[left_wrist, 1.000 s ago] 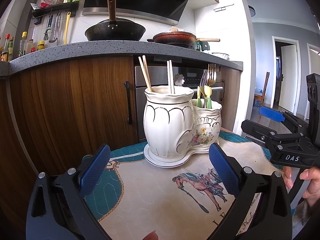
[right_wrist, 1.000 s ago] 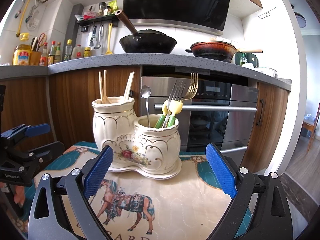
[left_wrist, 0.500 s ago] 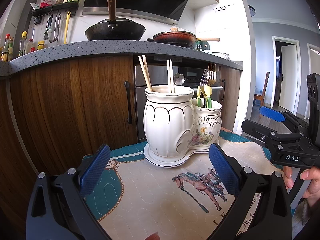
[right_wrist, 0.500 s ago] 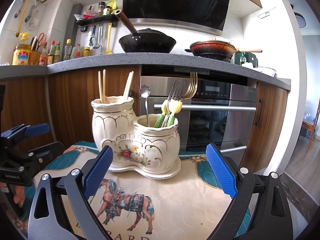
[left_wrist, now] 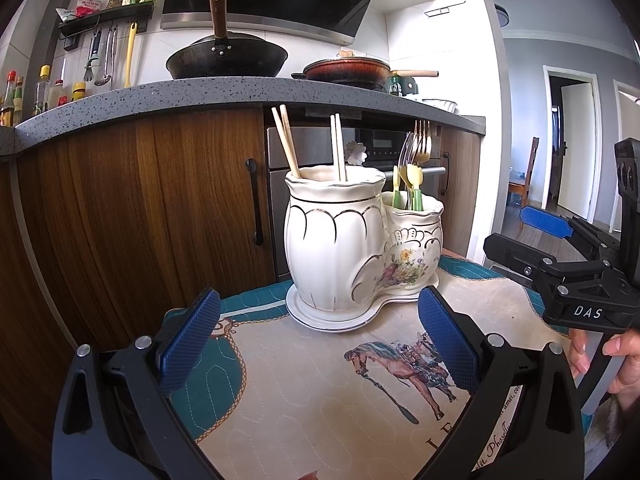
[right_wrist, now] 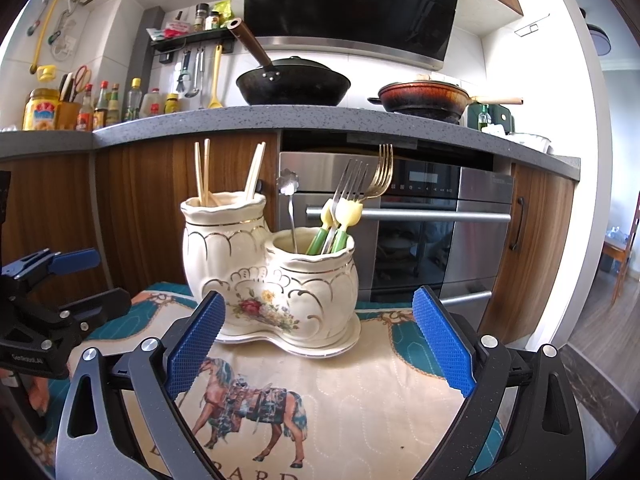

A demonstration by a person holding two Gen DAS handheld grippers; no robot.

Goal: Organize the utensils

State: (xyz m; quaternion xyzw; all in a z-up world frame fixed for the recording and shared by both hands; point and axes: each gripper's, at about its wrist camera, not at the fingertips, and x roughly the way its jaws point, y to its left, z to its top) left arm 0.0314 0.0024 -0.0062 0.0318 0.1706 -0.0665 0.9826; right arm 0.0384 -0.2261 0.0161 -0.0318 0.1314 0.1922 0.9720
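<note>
A white ceramic double utensil holder (left_wrist: 360,248) (right_wrist: 272,276) with gold trim stands on a small table. Its taller pot holds chopsticks (left_wrist: 286,140) (right_wrist: 202,170). Its lower pot holds forks (right_wrist: 360,180) (left_wrist: 418,148) with green and yellow handles and a small flower-ended spoon (right_wrist: 289,184). My left gripper (left_wrist: 320,340) is open and empty, just in front of the holder. My right gripper (right_wrist: 320,340) is open and empty, also just in front of it. Each gripper shows in the other's view, the right (left_wrist: 560,264) and the left (right_wrist: 52,300).
A quilted horse-print cloth (left_wrist: 320,392) (right_wrist: 360,408) covers the table. Behind stand wooden cabinets (left_wrist: 140,220), an oven (right_wrist: 432,232) and a grey counter (right_wrist: 320,120) with a wok and a pan. A doorway (left_wrist: 572,136) opens at the right.
</note>
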